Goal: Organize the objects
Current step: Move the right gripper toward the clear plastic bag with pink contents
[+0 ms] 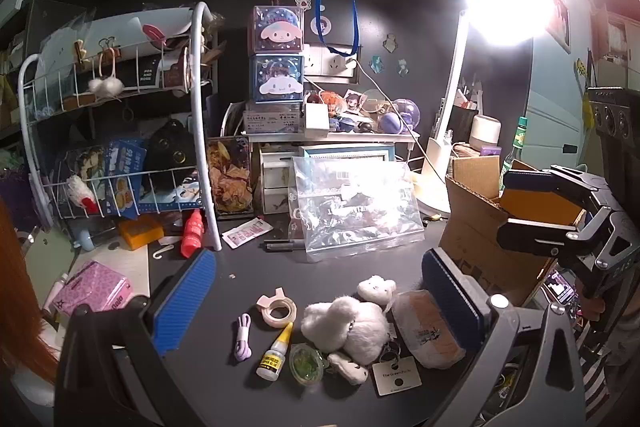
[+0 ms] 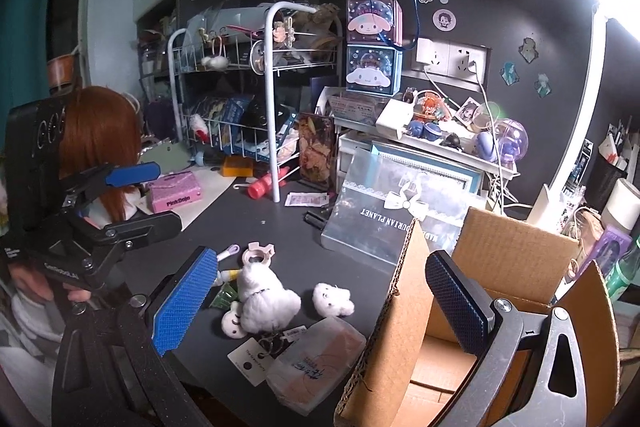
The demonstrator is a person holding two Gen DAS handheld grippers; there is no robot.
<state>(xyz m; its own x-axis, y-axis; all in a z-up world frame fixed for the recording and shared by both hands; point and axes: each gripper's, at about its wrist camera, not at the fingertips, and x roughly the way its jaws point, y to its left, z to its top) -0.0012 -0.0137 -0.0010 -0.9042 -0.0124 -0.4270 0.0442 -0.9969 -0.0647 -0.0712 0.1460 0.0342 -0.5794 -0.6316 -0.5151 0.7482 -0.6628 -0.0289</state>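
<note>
Lying nozzle up-right, long axis diagonal, the glue bottle (image 1: 275, 354) sits beneath both grippers' wide, empty jaws.

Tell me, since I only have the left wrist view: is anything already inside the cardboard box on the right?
Observer: The right wrist view looks down into the cardboard box. Only brown cardboard shows at its bottom.
Reviewer: What does the clear bag leaning behind the toys say? It's glare here.
Observer: The clear bag reads "DURIAN PLANET", upside down in that view.
Reviewer: How is the right gripper placed over the box?
Observer: The right gripper has its jaws open, astride the box's near flap. One finger is over the desk and the other over the box's inside. Nothing is held.
</note>
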